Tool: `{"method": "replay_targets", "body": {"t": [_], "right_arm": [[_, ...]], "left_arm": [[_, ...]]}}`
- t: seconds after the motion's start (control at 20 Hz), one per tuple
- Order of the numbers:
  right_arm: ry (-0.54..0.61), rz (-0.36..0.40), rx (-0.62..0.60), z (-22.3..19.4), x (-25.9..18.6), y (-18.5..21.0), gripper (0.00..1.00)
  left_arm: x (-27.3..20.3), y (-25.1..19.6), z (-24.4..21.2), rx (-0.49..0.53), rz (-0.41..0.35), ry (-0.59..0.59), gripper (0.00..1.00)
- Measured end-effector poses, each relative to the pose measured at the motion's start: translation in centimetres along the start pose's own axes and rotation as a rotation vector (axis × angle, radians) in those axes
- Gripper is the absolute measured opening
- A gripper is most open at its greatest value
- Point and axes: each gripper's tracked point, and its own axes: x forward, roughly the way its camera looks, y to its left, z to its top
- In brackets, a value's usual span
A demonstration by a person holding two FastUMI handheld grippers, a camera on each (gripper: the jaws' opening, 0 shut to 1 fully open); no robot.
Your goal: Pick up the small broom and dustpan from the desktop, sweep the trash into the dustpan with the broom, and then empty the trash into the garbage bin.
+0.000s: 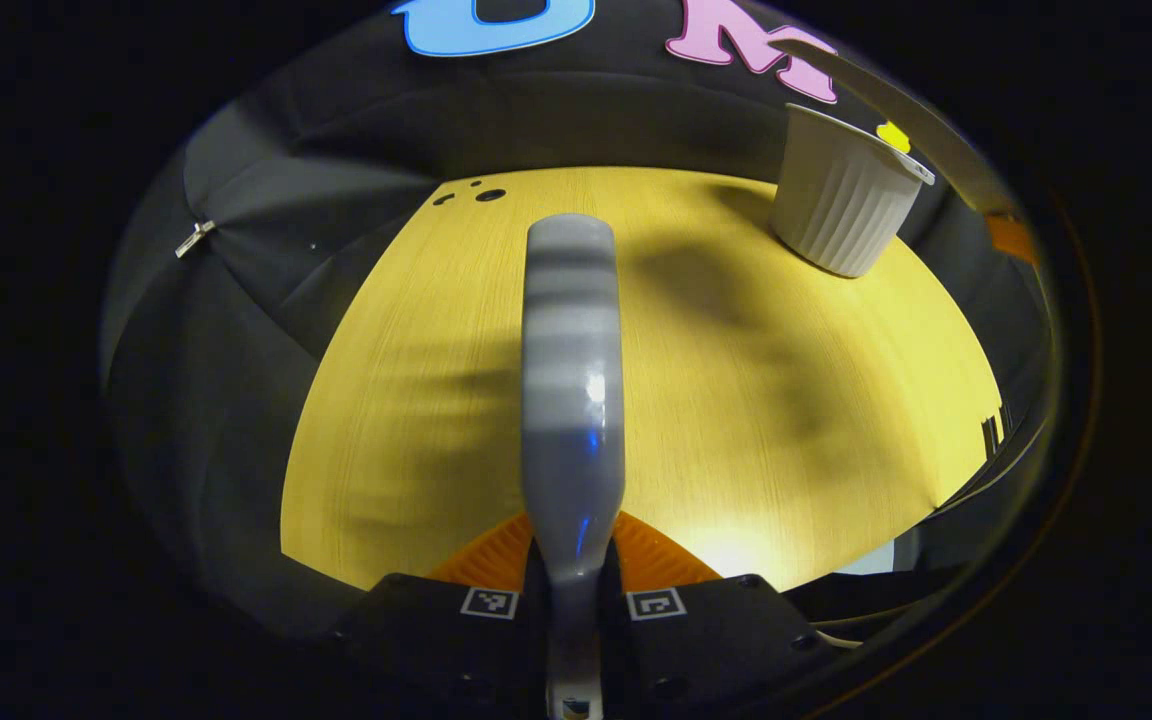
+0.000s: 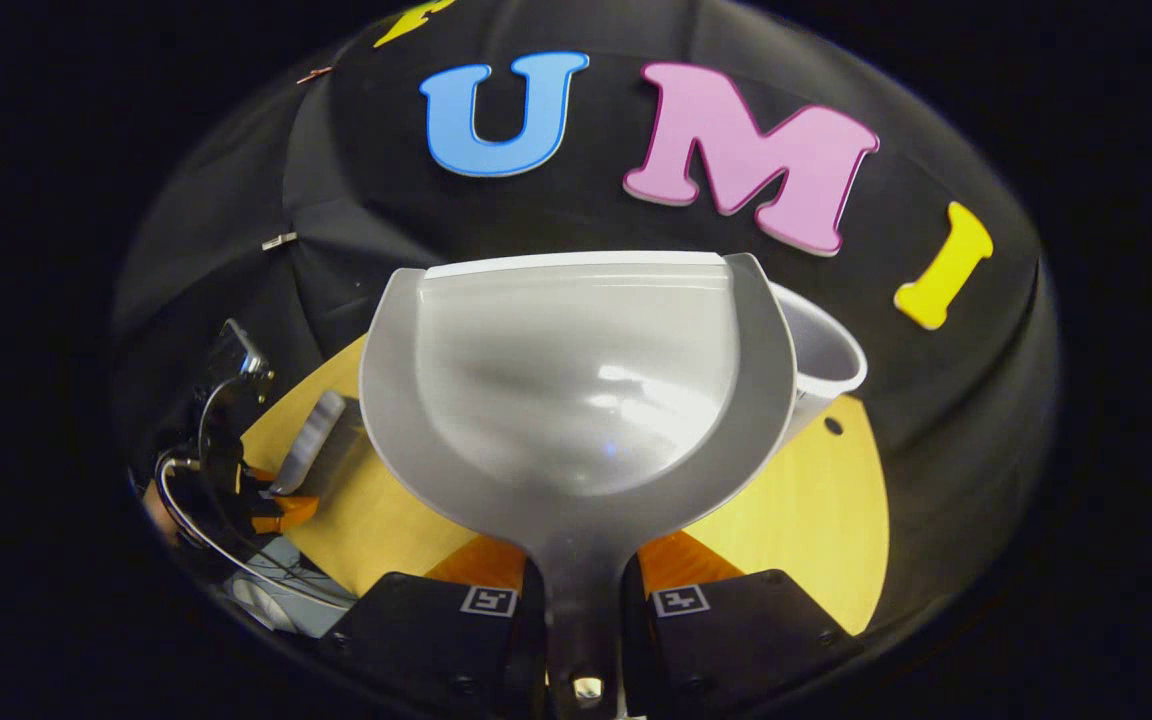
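My left gripper [image 1: 576, 552] is shut on the small grey broom [image 1: 573, 380], which points forward over the yellow desktop [image 1: 416, 400]. The white ribbed garbage bin [image 1: 841, 200] stands at the desk's far right in the left gripper view. My right gripper [image 2: 581, 562] is shut on the handle of the grey dustpan [image 2: 576, 380], held up in front of the bin [image 2: 826, 360]; its scoop looks bare. In the right gripper view the other gripper [image 2: 236, 450] with the broom [image 2: 311, 440] is at the lower left. The dustpan's pale edge [image 1: 896, 105] arcs over the bin.
Small holes [image 1: 481, 193] mark the desktop's far edge, and another hole [image 2: 833, 425] lies near the bin's foot. Black cloth walls close the desk on all far sides. Cables [image 2: 206, 520] hang by the left gripper at the desk's near edge.
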Motion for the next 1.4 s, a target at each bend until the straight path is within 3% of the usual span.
{"method": "replay_targets", "body": {"t": [0.3,0.4,0.6,0.7,0.95,1.0,1.05,1.1,1.15,1.25,1.3,1.35,1.4], "right_arm": [[0.236,0.057,0.125,-9.3,3.0,2.1,0.34],[0.291,0.047,0.169,-11.5,3.5,1.7,0.34],[0.374,0.018,0.23,-15.0,5.8,2.1,0.34],[0.406,0.002,0.248,-16.3,6.5,2.2,0.34],[0.466,-0.002,0.323,-17.6,7.0,2.8,0.34],[0.465,-0.001,0.331,-17.4,6.8,2.9,0.28],[0.464,-0.004,0.329,-17.0,6.7,2.8,0.35],[0.466,-0.007,0.327,-17.3,6.7,2.9,0.36],[0.458,0.002,0.338,-16.9,6.7,3.2,0.29],[0.446,0.006,0.351,-16.7,6.9,3.4,0.42],[0.442,0.006,0.353,-16.4,6.9,3.5,0.45],[0.436,0.005,0.358,-16.2,6.9,3.5,0.62],[0.43,0.009,0.366,-16.0,6.9,3.6,0.51]], "left_arm": [[1.3,0.3,0.2,0.001,-0.028,0.081,0.28],[2.0,0.3,0.2,0.012,-0.038,0.117,0.25],[3.1,0.2,1.0,0.026,-0.049,0.171,0.29],[3.7,0.2,0.9,0.054,-0.052,0.199,0.26],[5.5,0.3,0.8,0.09,-0.079,0.28,0.26],[5.7,0.5,0.8,0.098,-0.076,0.286,0.26],[5.7,0.4,0.8,0.102,-0.074,0.295,0.26],[5.8,0.4,0.7,0.099,-0.072,0.302,0.27],[5.9,0.4,0.6,0.093,-0.073,0.307,0.27],[5.9,0.2,0.8,0.096,-0.076,0.297,0.31],[5.8,0.2,0.9,0.103,-0.072,0.285,0.27],[5.9,0.3,1.2,0.108,-0.07,0.277,0.31],[5.8,0.3,1.3,0.109,-0.07,0.27,0.37]]}}
